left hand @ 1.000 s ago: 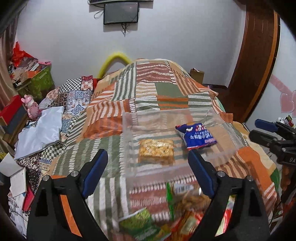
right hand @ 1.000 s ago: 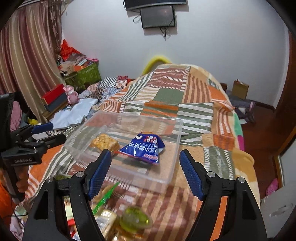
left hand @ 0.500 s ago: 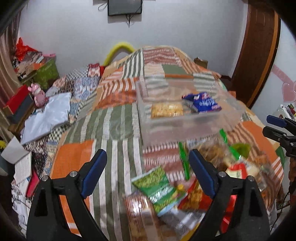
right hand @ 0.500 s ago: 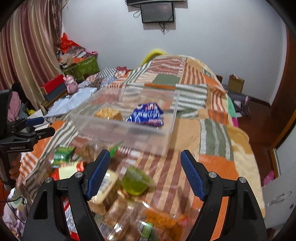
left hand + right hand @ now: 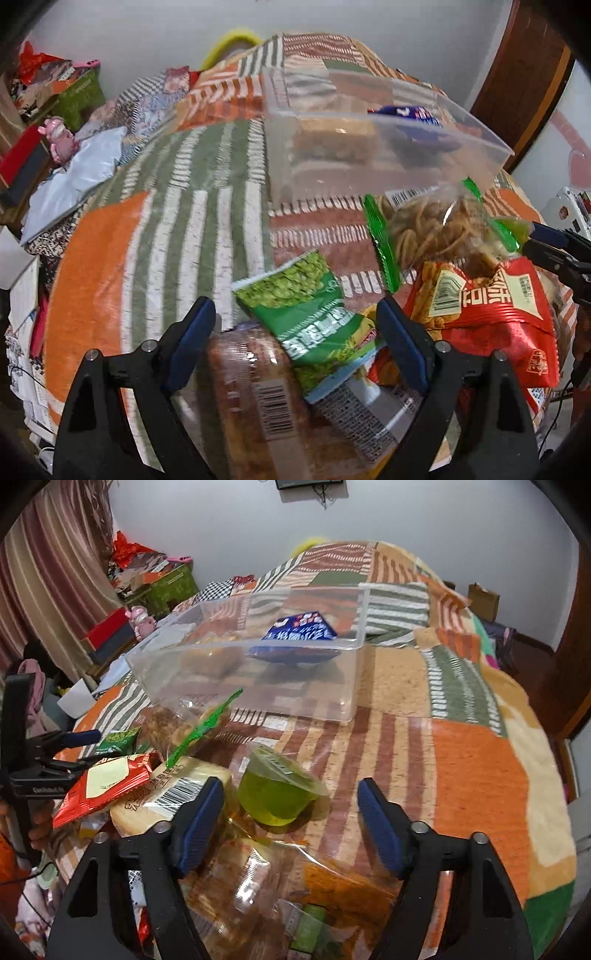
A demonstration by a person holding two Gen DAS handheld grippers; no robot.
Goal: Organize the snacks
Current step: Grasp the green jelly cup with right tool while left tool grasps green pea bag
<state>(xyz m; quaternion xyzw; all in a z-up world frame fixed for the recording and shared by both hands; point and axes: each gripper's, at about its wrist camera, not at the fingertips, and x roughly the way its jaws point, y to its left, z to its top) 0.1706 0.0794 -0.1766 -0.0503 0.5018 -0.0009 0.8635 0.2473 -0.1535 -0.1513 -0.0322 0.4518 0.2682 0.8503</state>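
Observation:
A clear plastic bin [image 5: 369,177] [image 5: 258,686] sits on the bed with a blue packet [image 5: 299,631] and a yellow-brown snack [image 5: 336,140] in it. In front of it lies a pile of snacks. My left gripper [image 5: 295,321] hangs low over the pile, its jaws closing. A green pea packet [image 5: 306,306] lies between them, untouched, on a wrapped bread loaf [image 5: 251,387]. My right gripper [image 5: 291,797] has its jaws closing around a green jelly cup [image 5: 277,790], pads clear of it. A red packet [image 5: 487,306] [image 5: 107,782] and a clear bag of fried strips [image 5: 436,229] lie nearby.
A patchwork blanket [image 5: 461,760] covers the bed. Boxes, a pink toy [image 5: 59,140] and clothes crowd the floor on the left. A brown door [image 5: 524,85] stands on the right. Each gripper shows at the edge of the other's view.
Both grippers have come down and tilted toward the snack pile, so the bin has slid up in both views. The right jaws have narrowed around the jelly cup.

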